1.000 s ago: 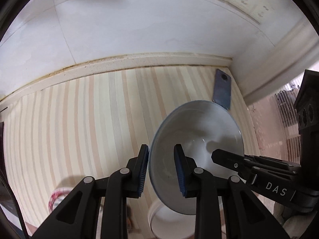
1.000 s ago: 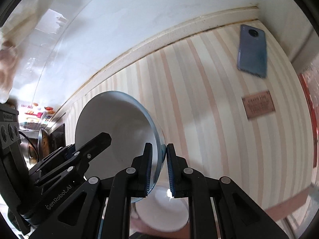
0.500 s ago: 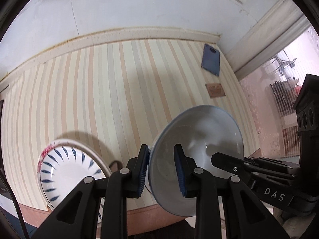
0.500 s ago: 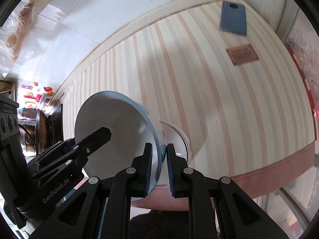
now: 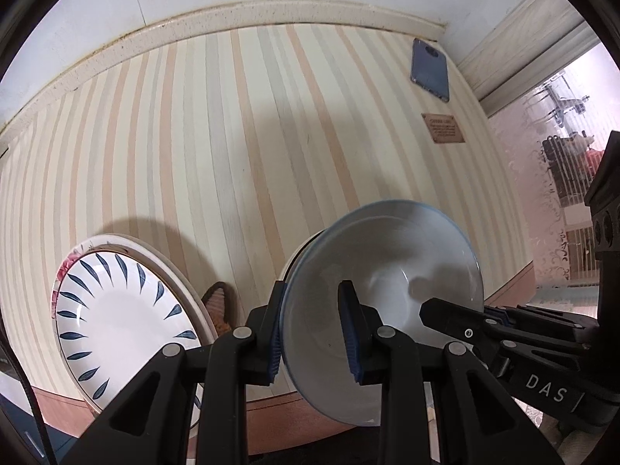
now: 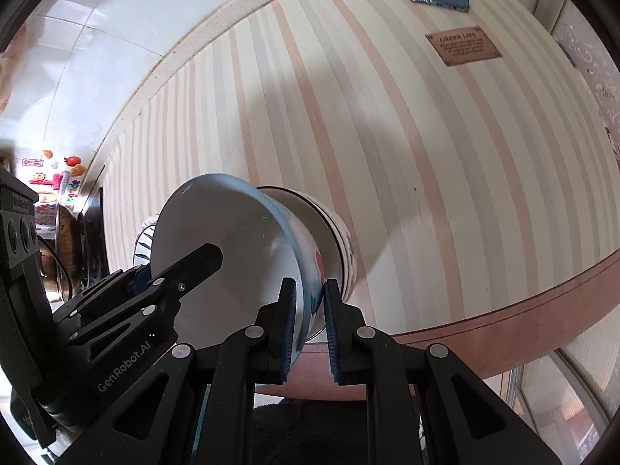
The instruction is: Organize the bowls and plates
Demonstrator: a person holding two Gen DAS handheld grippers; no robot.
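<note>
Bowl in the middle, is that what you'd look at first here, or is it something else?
Yes: the big pale blue bowl stands out first, held tilted at the table's near edge, with the left gripper and the right gripper each clamped on its rim and another bowl just beyond it. Next comes the plate with dark blue leaf marks to its left, then the blue phone in the far corner.

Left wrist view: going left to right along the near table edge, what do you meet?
Leaf-pattern plate → left gripper clamped on the bowl rim → right gripper, holding the bowl's far side.
</note>
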